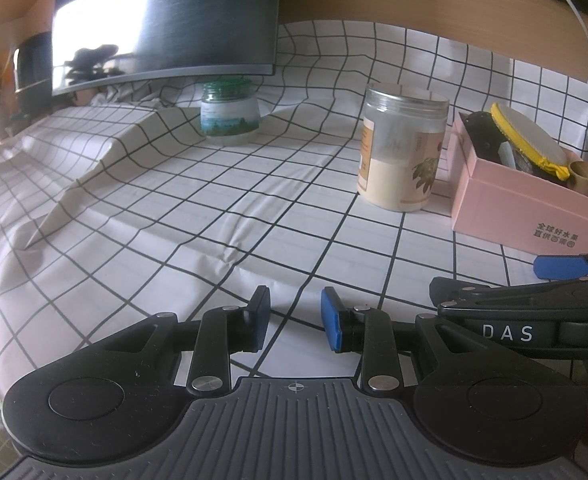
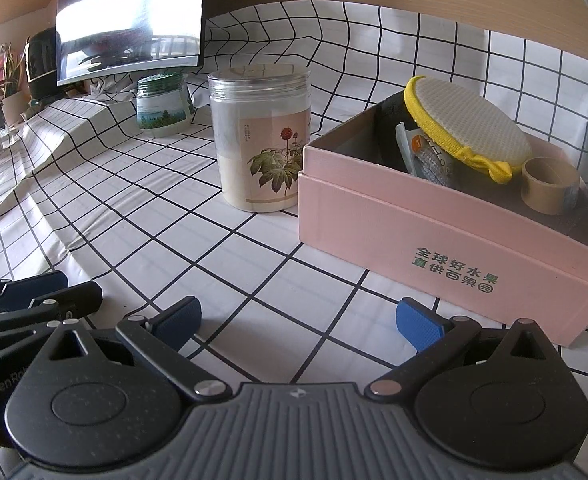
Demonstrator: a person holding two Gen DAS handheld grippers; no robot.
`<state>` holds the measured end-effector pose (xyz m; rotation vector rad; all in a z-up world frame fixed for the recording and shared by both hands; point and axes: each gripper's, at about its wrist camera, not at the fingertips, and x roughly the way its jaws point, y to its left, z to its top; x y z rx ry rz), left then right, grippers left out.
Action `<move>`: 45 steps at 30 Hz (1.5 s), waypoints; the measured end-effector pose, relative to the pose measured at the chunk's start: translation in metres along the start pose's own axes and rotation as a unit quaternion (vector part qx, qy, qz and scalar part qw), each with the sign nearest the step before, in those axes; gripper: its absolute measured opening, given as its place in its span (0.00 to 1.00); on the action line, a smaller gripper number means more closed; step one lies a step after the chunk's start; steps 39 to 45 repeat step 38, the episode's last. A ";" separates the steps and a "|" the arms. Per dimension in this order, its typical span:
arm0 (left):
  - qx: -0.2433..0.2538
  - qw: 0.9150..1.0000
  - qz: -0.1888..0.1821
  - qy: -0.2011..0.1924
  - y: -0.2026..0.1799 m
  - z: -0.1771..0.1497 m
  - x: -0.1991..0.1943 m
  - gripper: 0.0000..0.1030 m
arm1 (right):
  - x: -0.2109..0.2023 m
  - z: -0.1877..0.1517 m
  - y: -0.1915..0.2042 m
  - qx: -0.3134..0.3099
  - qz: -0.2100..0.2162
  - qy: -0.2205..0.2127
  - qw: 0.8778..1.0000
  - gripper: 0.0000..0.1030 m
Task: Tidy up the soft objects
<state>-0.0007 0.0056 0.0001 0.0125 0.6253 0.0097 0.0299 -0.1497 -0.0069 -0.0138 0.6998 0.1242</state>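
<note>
Right wrist: tape roll (image 2: 550, 184) unobscured.

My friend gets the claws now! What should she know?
Left claw: open, nothing in it, low over the checked cloth.
Right claw: open wide, empty, just in front of the pink box.
Yellow-edged pad: already in the pink box, leaning on the other stuff, next to a tape roll.
Done: the pad looks put away.
Left: no other soft thing shows on the cloth, only two jars. Look around before grabbing.

"DAS" on right tool (image 1: 566, 280); "全球好水果 直供百果园" on pink box (image 2: 414, 232).
</note>
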 end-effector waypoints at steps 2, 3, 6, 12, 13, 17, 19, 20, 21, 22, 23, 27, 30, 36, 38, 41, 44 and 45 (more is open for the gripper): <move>0.000 1.000 0.000 0.000 0.000 0.000 0.000 0.31 | 0.000 0.000 0.000 0.000 0.000 0.000 1.000 1.00; 0.000 1.000 0.000 0.000 0.000 0.000 0.000 0.31 | 0.000 0.000 0.000 0.000 0.000 0.000 1.000 1.00; 0.000 1.000 0.000 0.000 0.000 0.000 0.000 0.31 | 0.000 0.000 0.000 0.000 0.000 0.000 1.000 1.00; 0.000 1.000 0.000 0.000 -0.001 0.000 0.000 0.31 | 0.000 0.000 0.000 0.000 0.000 0.000 1.000 1.00; 0.000 1.000 0.000 0.000 -0.001 0.000 0.000 0.31 | 0.000 0.000 0.000 0.000 0.000 0.000 1.000 1.00; 0.000 1.000 0.000 0.000 0.000 0.000 0.000 0.31 | 0.000 0.000 0.000 0.000 0.000 0.000 1.000 1.00; 0.000 1.000 0.000 0.000 0.000 0.000 0.000 0.31 | 0.000 0.000 0.000 0.000 0.000 0.000 1.000 1.00; 0.000 1.000 0.000 0.000 -0.001 0.000 0.000 0.31 | 0.000 0.000 0.000 0.000 0.000 0.000 1.000 1.00; 0.000 1.000 0.000 0.000 0.000 0.000 0.000 0.31 | 0.000 0.000 0.000 0.000 0.000 0.000 1.000 1.00; 0.000 1.000 0.000 0.000 0.000 0.000 0.000 0.31 | 0.000 0.000 0.000 0.000 0.000 0.000 1.000 1.00; 0.000 1.000 0.000 0.000 -0.001 0.000 0.000 0.31 | 0.000 0.000 0.000 0.000 0.000 0.000 1.000 1.00; -0.001 1.000 0.001 0.000 -0.001 0.000 0.000 0.31 | 0.000 0.000 0.000 0.000 0.000 0.000 1.000 1.00; -0.001 1.000 0.001 0.000 -0.001 0.000 0.000 0.31 | 0.000 0.000 0.000 0.000 0.000 0.000 1.000 1.00; -0.003 1.000 -0.002 0.000 -0.001 0.000 0.000 0.31 | 0.000 0.000 0.000 0.000 0.000 0.000 1.000 1.00; -0.004 1.000 -0.001 0.001 -0.002 0.000 0.000 0.31 | 0.000 0.000 0.000 0.000 0.000 0.000 1.000 1.00; -0.004 1.000 -0.001 0.001 -0.002 0.000 0.000 0.31 | 0.000 0.000 0.000 0.000 0.000 0.000 1.000 1.00; -0.004 1.000 -0.001 0.001 -0.002 0.000 0.000 0.31 | 0.000 0.000 0.000 0.000 0.000 0.000 1.000 1.00; -0.004 1.000 -0.001 0.001 -0.002 0.000 0.000 0.31 | 0.000 0.000 0.000 0.000 0.000 0.000 1.000 1.00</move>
